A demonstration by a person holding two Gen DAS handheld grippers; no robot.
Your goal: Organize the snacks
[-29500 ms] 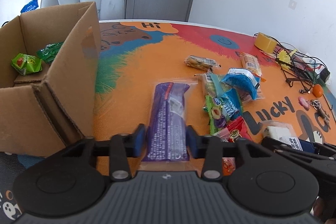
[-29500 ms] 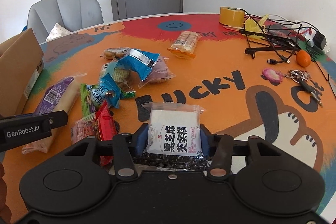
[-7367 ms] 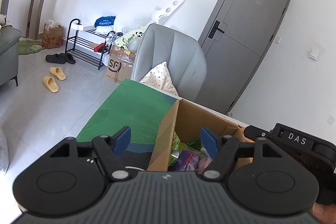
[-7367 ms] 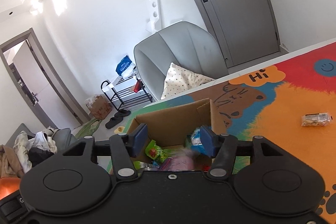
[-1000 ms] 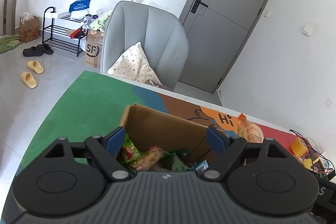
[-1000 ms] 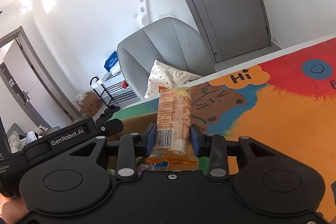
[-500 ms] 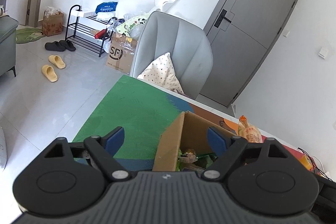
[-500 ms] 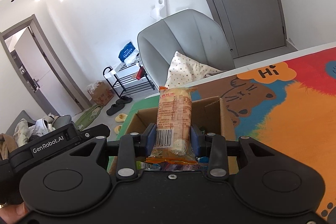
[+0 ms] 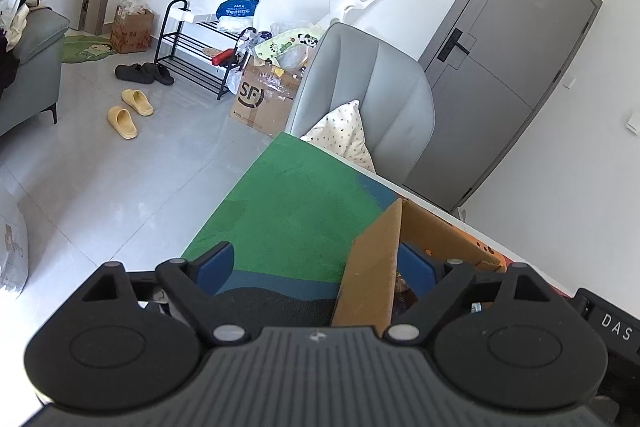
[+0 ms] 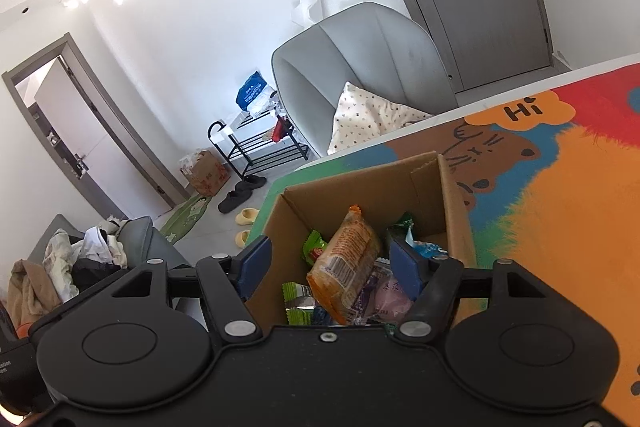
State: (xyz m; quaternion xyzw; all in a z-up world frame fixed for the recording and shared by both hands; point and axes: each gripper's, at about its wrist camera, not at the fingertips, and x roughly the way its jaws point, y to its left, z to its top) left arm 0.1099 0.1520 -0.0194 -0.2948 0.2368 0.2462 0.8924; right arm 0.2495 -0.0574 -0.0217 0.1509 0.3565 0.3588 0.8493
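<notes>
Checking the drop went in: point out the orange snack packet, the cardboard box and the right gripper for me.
orange snack packet (image 10: 345,263), right wrist view, middle of its printed wrapper.
cardboard box (image 10: 454,203), right wrist view, its right-hand wall.
right gripper (image 10: 330,265), right wrist view, midway between its open blue fingertips.

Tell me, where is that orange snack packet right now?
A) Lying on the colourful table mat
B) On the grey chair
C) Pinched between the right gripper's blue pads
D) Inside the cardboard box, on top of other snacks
D: the orange snack packet lies tilted among other wrappers inside the cardboard box, while the right gripper, whose jaws have just been opening, touches nothing.
</notes>
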